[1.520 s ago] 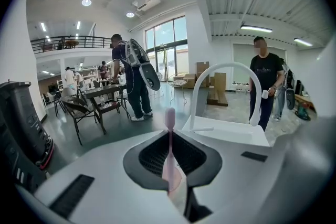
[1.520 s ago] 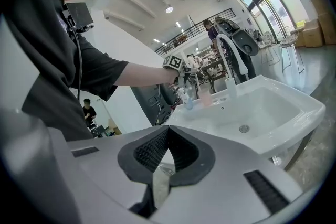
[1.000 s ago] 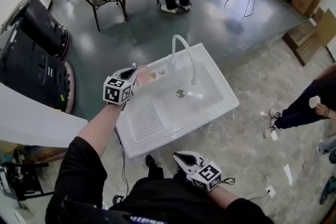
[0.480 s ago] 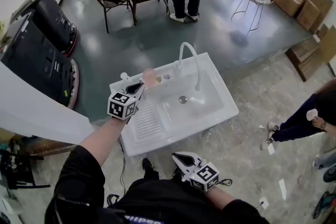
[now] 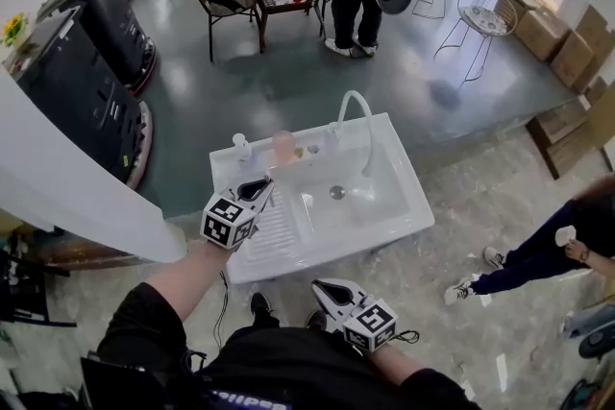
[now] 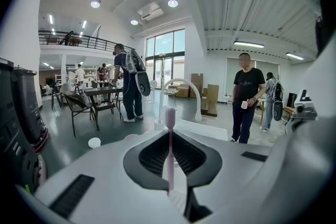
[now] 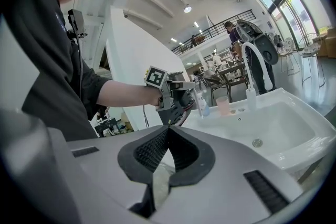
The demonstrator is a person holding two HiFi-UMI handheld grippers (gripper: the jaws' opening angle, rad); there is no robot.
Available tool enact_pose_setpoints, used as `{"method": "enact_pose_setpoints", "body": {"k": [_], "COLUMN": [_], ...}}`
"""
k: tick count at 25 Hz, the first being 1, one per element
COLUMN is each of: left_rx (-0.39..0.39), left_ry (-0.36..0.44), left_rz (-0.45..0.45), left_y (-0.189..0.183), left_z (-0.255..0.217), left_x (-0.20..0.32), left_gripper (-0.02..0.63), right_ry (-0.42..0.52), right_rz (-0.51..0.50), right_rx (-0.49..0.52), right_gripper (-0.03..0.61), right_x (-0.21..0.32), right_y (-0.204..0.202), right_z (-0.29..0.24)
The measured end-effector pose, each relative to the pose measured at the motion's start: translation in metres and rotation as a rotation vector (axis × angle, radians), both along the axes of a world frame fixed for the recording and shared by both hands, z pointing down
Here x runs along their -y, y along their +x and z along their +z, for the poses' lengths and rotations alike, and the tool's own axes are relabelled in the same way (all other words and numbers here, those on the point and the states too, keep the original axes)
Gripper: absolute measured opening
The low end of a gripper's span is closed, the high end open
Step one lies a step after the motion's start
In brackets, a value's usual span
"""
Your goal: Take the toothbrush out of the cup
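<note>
your left gripper (image 5: 258, 191): clamped on pink toothbrush (image 6: 170, 139) | cup (image 5: 282, 145): on sink (image 5: 408, 211) rim, apart | your right gripper (image 5: 325, 287): jaws together, empty

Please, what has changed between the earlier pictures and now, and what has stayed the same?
The left gripper has drawn back from the pink cup toward the person and is now over the drainboard. Its jaws are shut on the toothbrush, which is now clear of the cup. The cup stayed on the rim of the sink. The right gripper stayed low near the person's body, shut and empty.
</note>
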State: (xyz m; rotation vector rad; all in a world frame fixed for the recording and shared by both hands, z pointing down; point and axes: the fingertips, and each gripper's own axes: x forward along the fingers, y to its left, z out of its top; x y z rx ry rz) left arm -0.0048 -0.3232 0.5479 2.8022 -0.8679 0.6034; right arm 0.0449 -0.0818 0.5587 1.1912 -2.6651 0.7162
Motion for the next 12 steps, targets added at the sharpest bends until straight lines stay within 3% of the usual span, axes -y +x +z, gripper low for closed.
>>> {"method": "enact_pose_setpoints", "body": {"k": [12], "left_rx": [0.0], "left_ry": [0.038], "left_rz": [0.034], "left_y": [-0.026], "left_z": [-0.018], "left_x": [-0.06], "left_gripper": [0.025], "right_ry": [0.032], "right_rz": [-0.039], "right_rx": [0.012], "right_gripper": [0.011], "right_x": [0.0], "right_y": [-0.011], "right_z": [-0.011]}}
